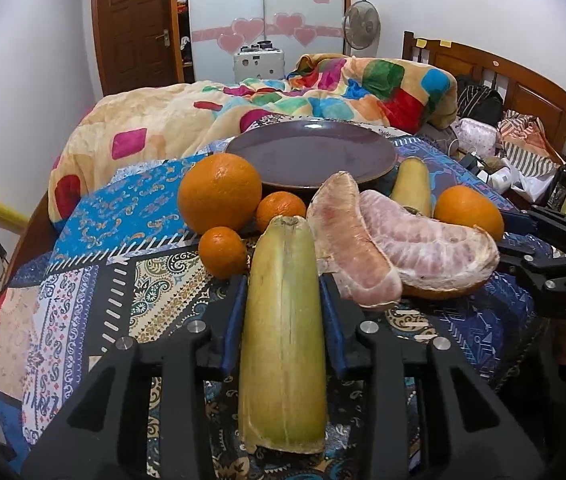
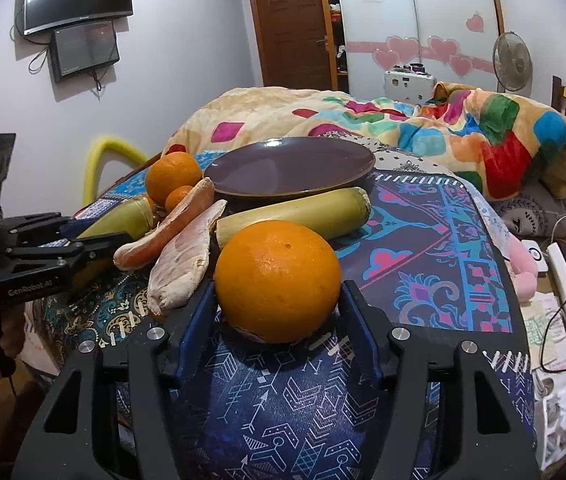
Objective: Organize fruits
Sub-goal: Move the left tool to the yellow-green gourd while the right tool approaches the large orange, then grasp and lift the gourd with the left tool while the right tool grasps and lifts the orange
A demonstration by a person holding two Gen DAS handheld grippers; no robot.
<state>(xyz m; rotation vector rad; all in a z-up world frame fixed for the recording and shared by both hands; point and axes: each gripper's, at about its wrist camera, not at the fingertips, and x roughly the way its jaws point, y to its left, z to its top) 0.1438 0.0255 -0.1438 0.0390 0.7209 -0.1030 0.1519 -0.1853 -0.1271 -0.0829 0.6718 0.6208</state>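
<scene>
You've got bright orange round oranges (image 2: 277, 280), yellow-green sugarcane pcs (image 1: 283, 336), pink peeled pomelo segments (image 1: 423, 248), a plain dark purple plate (image 1: 311, 152), and a blue paisley/geometric patchwork cloth (image 2: 303, 400).

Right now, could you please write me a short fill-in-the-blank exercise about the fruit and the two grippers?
The left gripper has its fingers around a yellow-green ____. The right gripper has a big ____ between its fingers. The purple plate holds ____ fruit. Beside the right gripper's fruit lie peeled ____ segments.

Missing: stalk; orange; no; pomelo
</scene>
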